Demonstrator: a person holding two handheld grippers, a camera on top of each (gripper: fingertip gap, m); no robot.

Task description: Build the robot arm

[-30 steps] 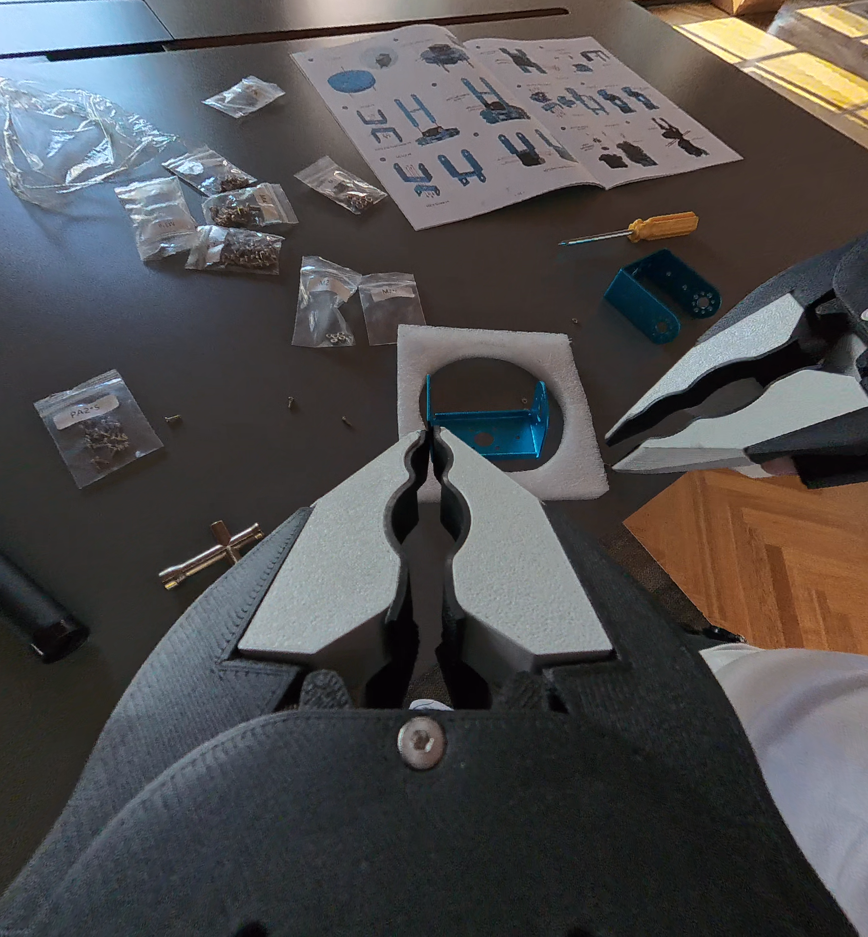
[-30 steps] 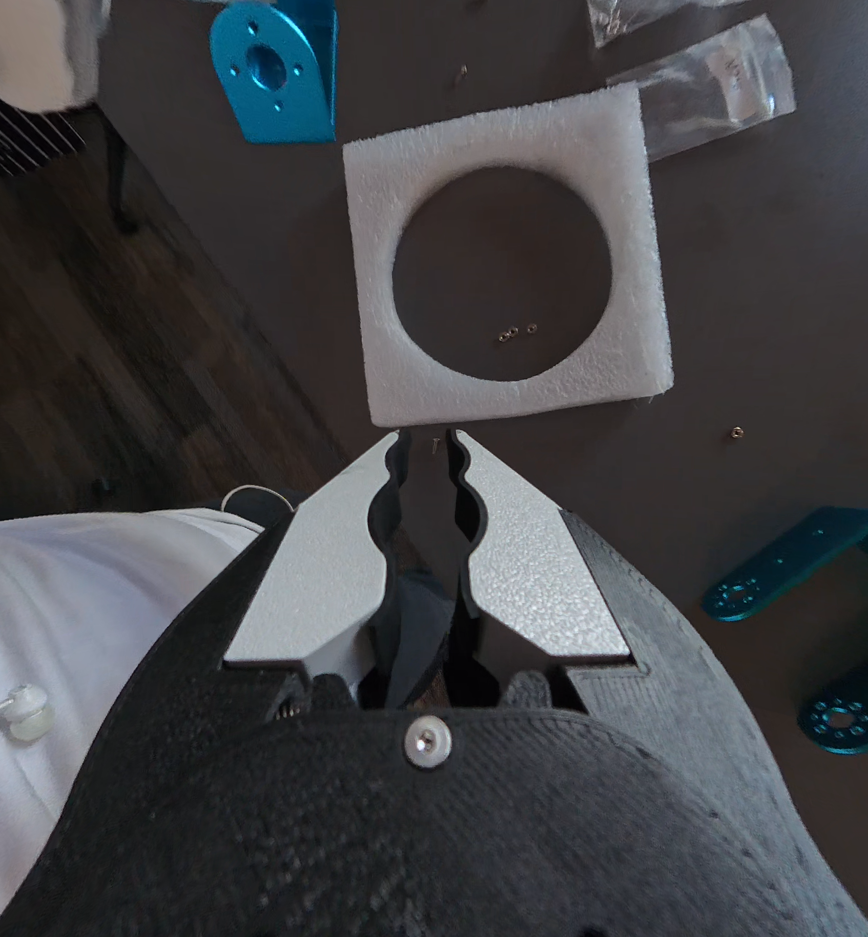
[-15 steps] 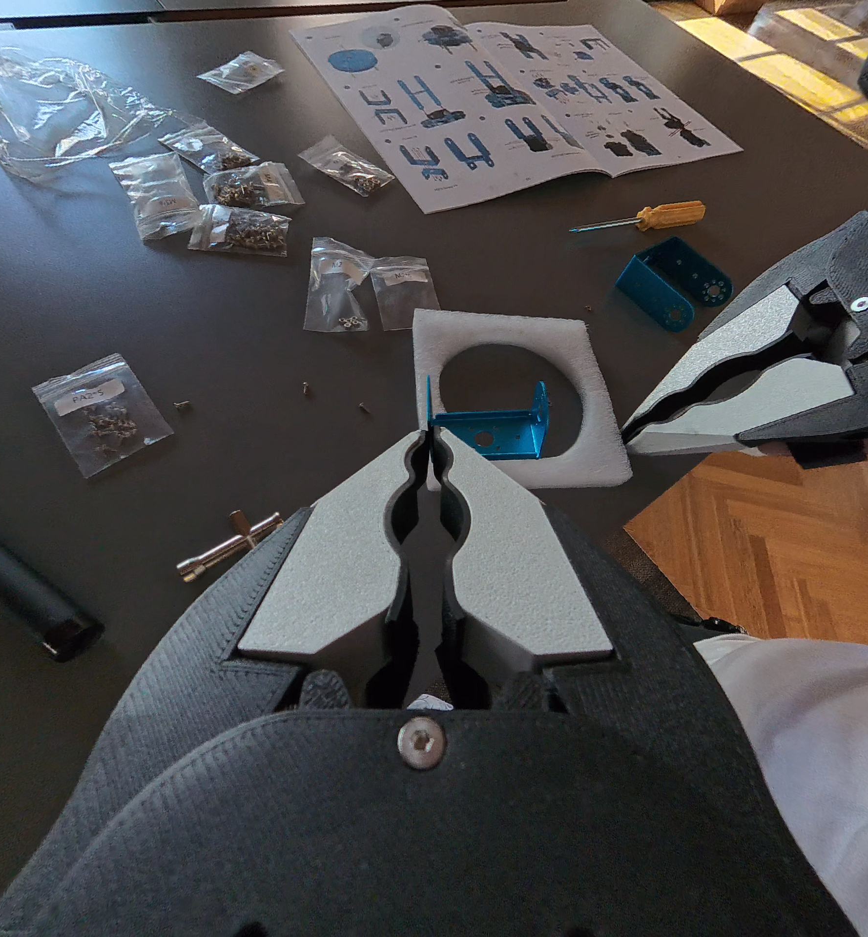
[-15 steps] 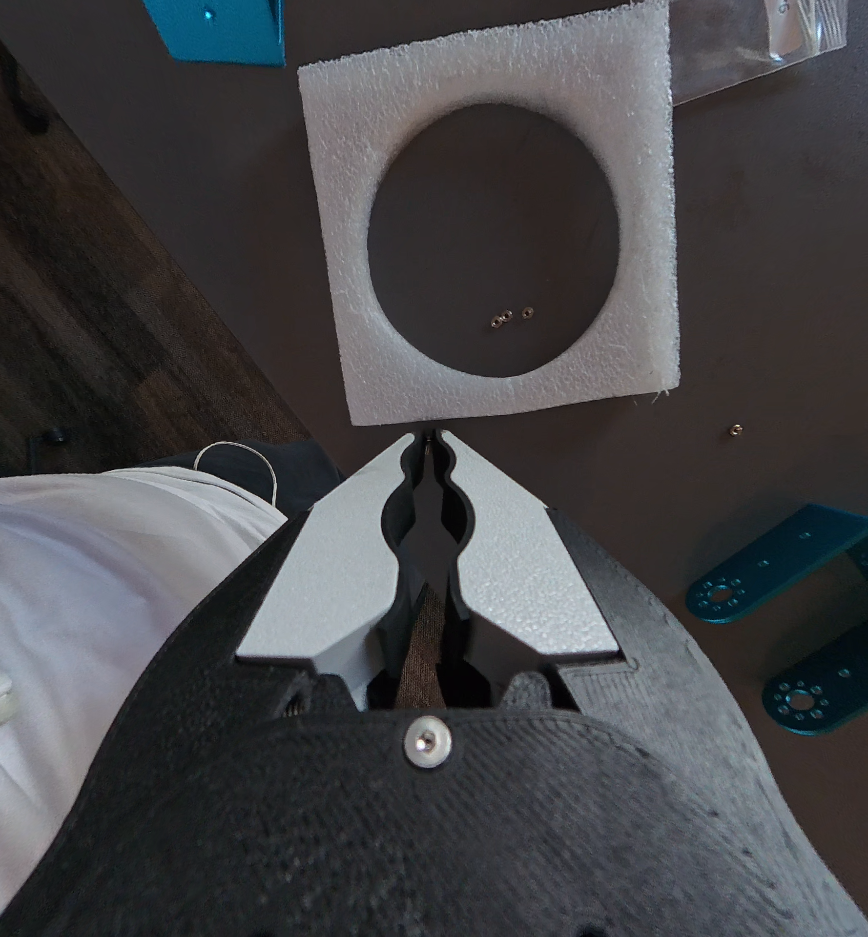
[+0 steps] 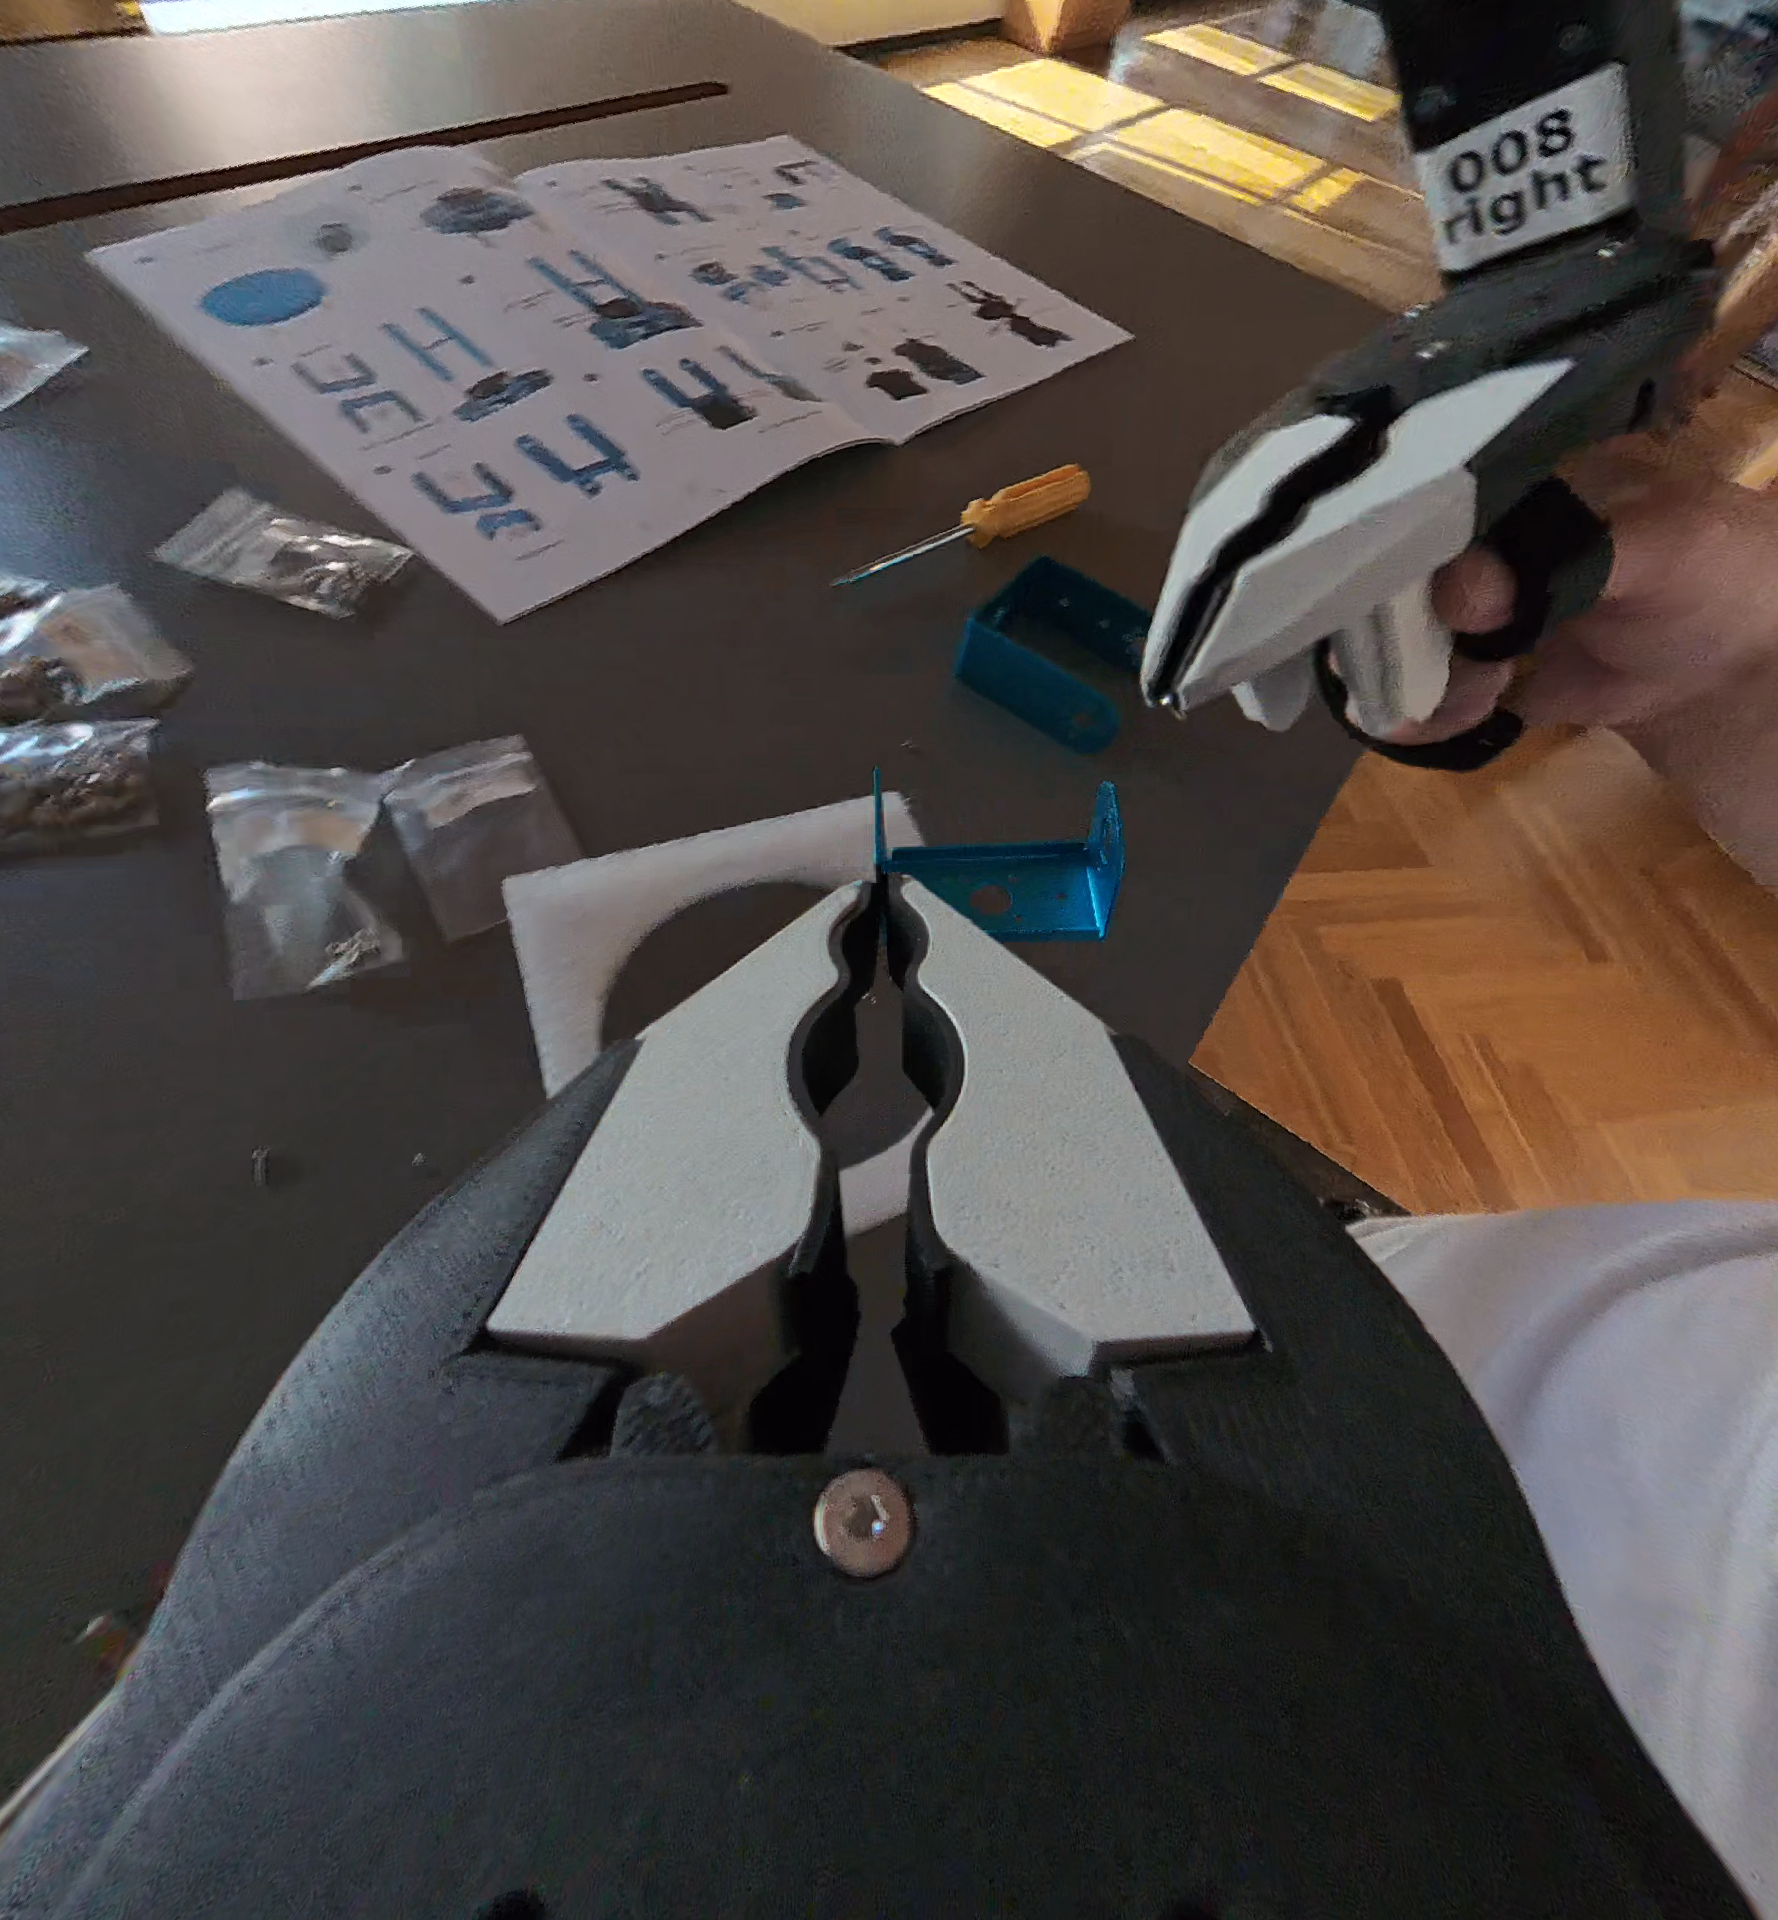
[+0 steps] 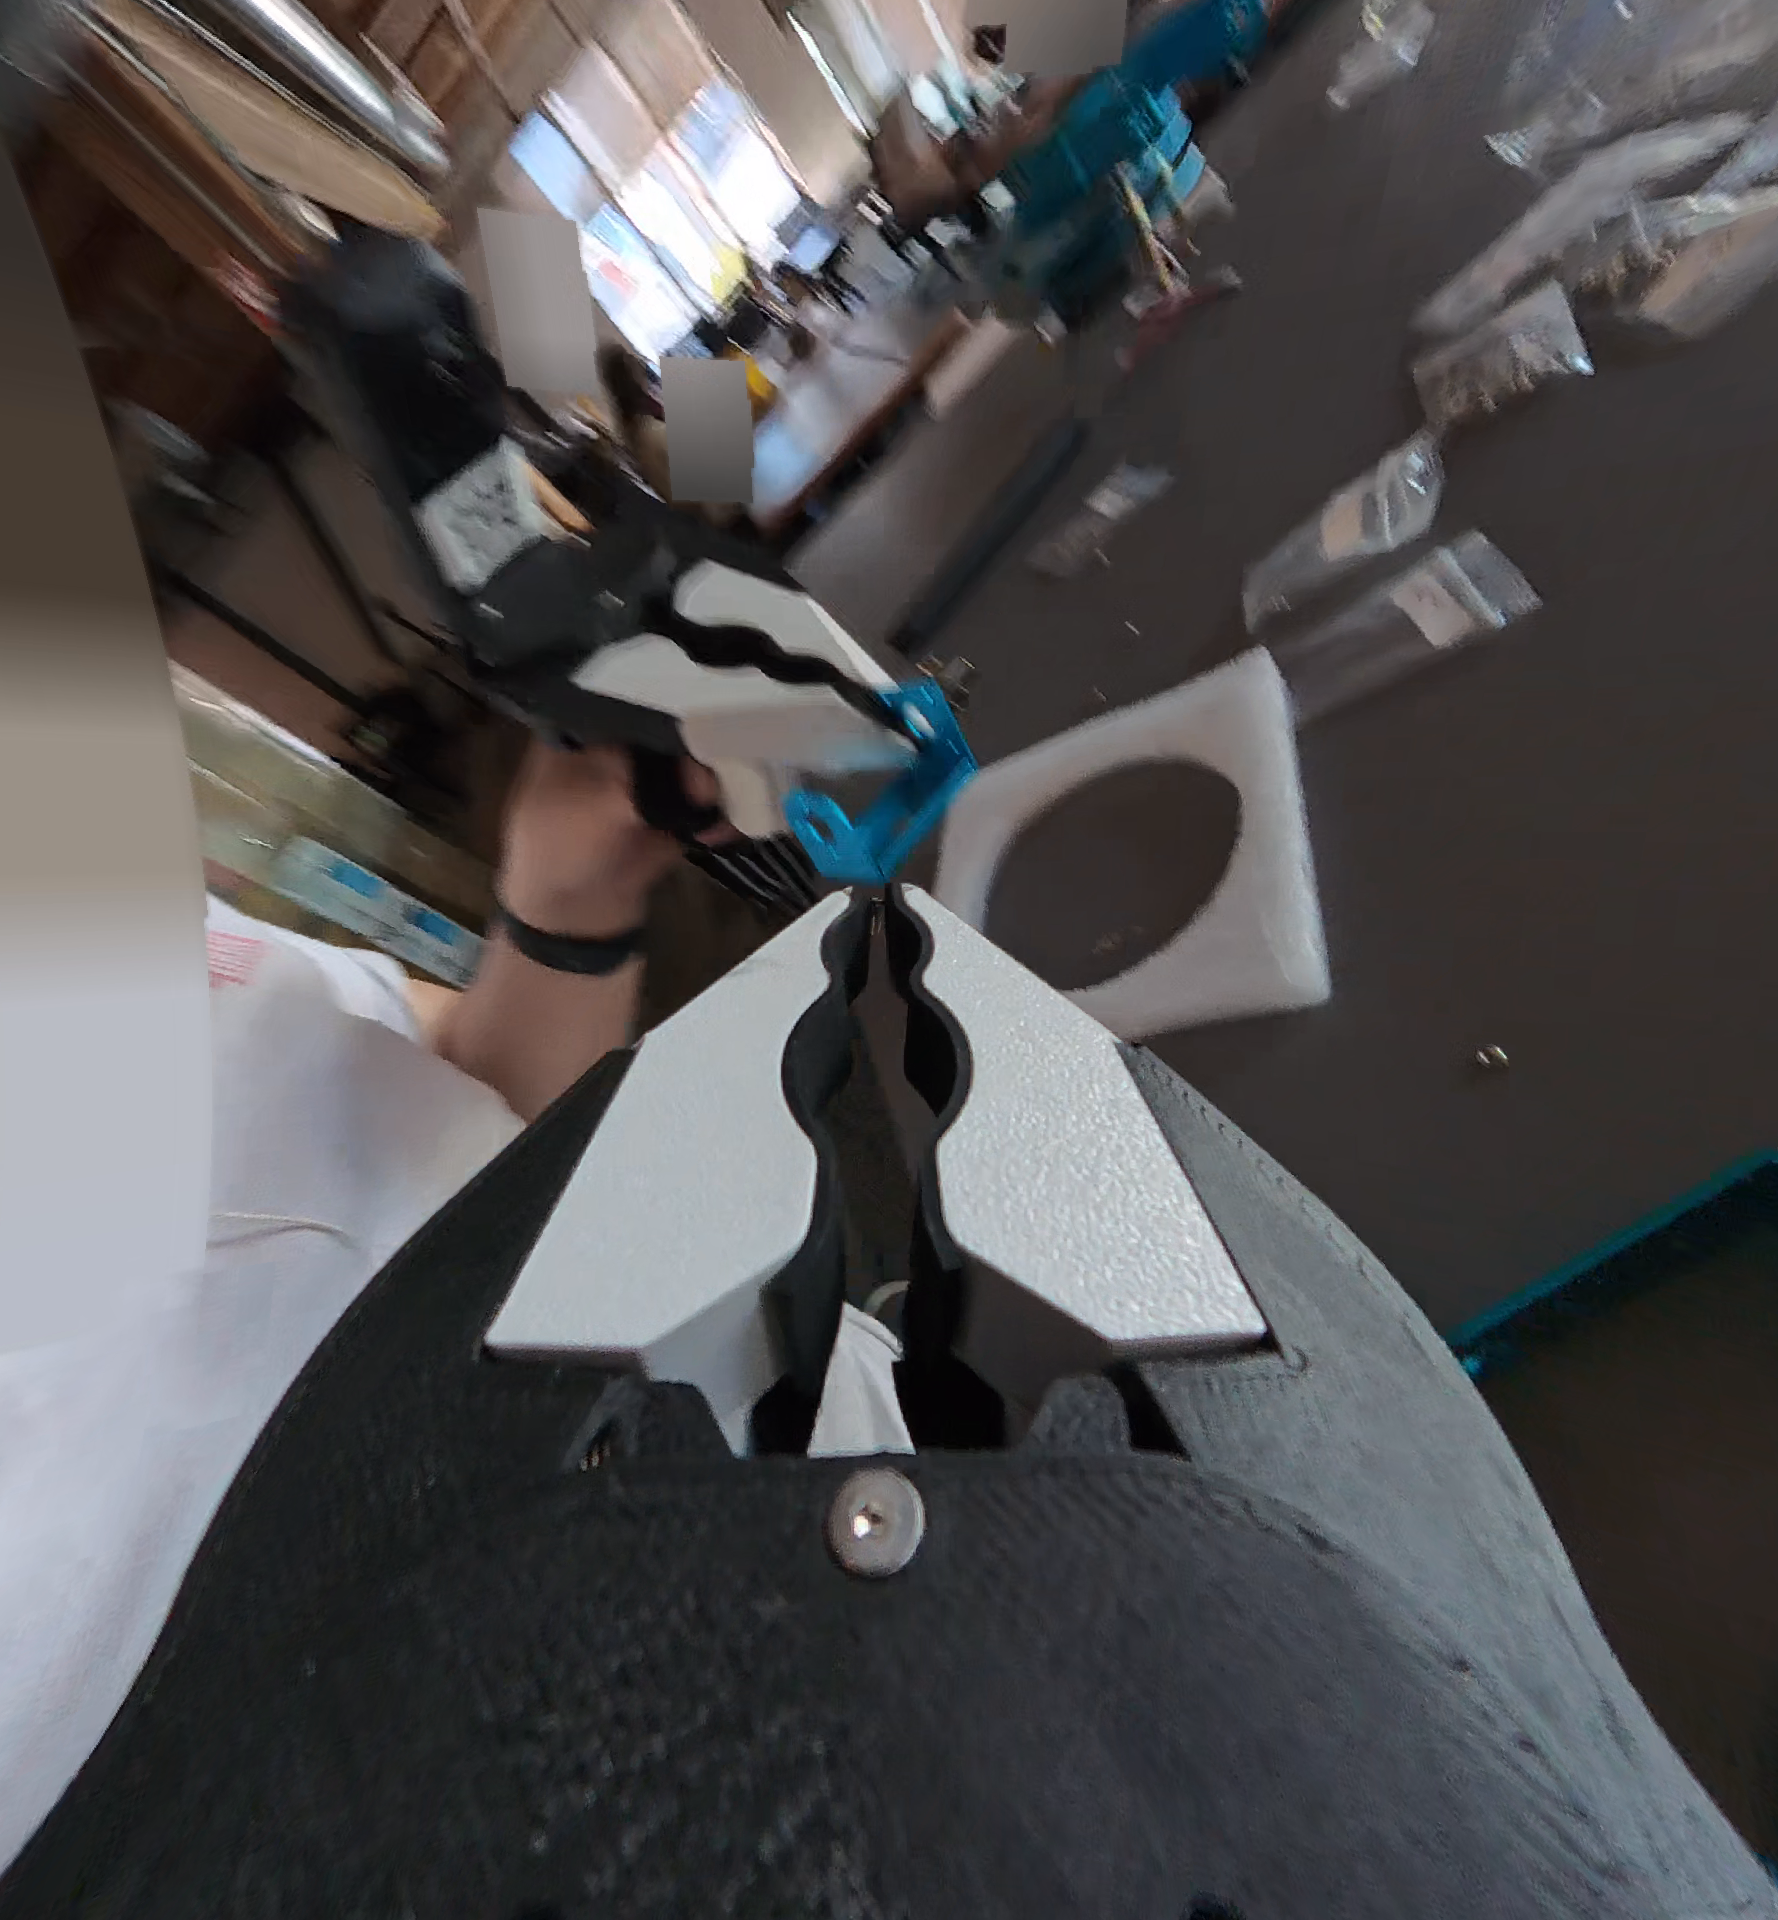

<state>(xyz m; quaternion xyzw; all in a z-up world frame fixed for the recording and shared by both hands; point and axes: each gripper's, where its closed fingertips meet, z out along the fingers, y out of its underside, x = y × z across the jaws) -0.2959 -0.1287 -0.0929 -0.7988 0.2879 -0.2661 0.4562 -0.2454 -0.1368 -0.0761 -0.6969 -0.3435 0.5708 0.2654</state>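
Observation:
My left gripper [image 5: 880, 894] is shut on one upright flange of a small blue U-shaped metal bracket [image 5: 1010, 883] and holds it in the air over the table's near edge. My right gripper [image 6: 872, 902] is shut, with a tiny screw pinched at its tips. In the left wrist view it [image 5: 1160, 696] hangs up and to the right of the bracket, tips pointing down toward it. In the right wrist view the left gripper [image 6: 911, 722] and its bracket [image 6: 890, 821] sit just beyond my right tips.
A white foam square [image 5: 552, 935] with a round hole lies on the dark table [image 5: 85, 1143]. A second blue bracket [image 5: 1030, 675], a yellow screwdriver [image 5: 1010, 504], an open instruction booklet [image 5: 604, 343] and several bags of hardware [image 5: 293, 873] lie beyond. Wood floor [image 5: 1487, 987] lies right. My hands' fingertips stand some 7 cm from each other.
The right gripper closed on a tiny screw by the foam square, lifted off the table and turned toward the left gripper. The left gripper raised the bracket and moved right.

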